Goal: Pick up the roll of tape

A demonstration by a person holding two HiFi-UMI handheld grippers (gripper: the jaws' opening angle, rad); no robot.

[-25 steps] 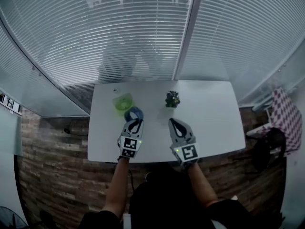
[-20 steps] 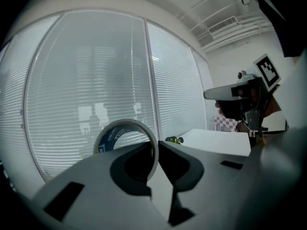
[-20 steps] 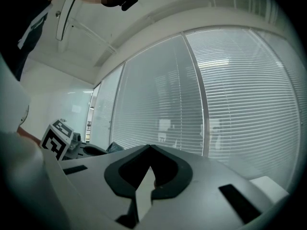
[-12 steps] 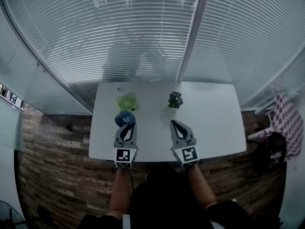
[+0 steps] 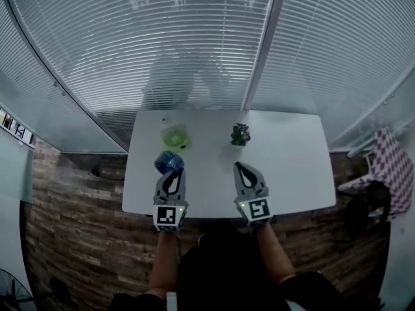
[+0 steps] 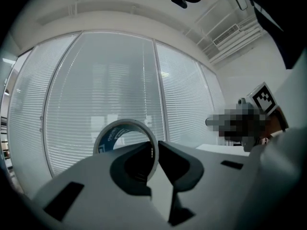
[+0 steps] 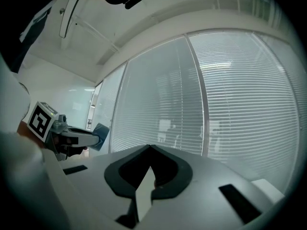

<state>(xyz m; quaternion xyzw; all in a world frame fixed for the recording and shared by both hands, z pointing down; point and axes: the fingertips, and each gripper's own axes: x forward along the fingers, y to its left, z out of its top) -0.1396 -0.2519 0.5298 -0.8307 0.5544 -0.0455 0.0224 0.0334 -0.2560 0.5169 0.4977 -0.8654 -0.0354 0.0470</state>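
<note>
The left tongs (image 5: pixel 172 172) are clenched on the roll of tape (image 5: pixel 166 161), which sits at their tips and stands on edge. In the left gripper view the left tongs (image 6: pixel 157 145) pinch the ring's wall, one jaw inside the hole and the other against the outer face, and the roll of tape (image 6: pixel 107 136) rises above and to the left of the tips against the window blinds. It appears to be clear of the white tabletop (image 5: pixel 292 167), so the pickup looks essentially done. The right tongs (image 5: pixel 241 167) are clenched on nothing, their tips meeting in the right gripper view (image 7: pixel 149 146). Beyond the left tongs lies a lime-green round object (image 5: pixel 174 136), and beyond the right tongs stands a small potted plant (image 5: pixel 240 135). The roll is probably light and fairly stiff, with a smooth outer face that could slip. A hold on one wall alone may let it swing or twist, so a firm pinch square across the wall seems the soundest grip.
</note>
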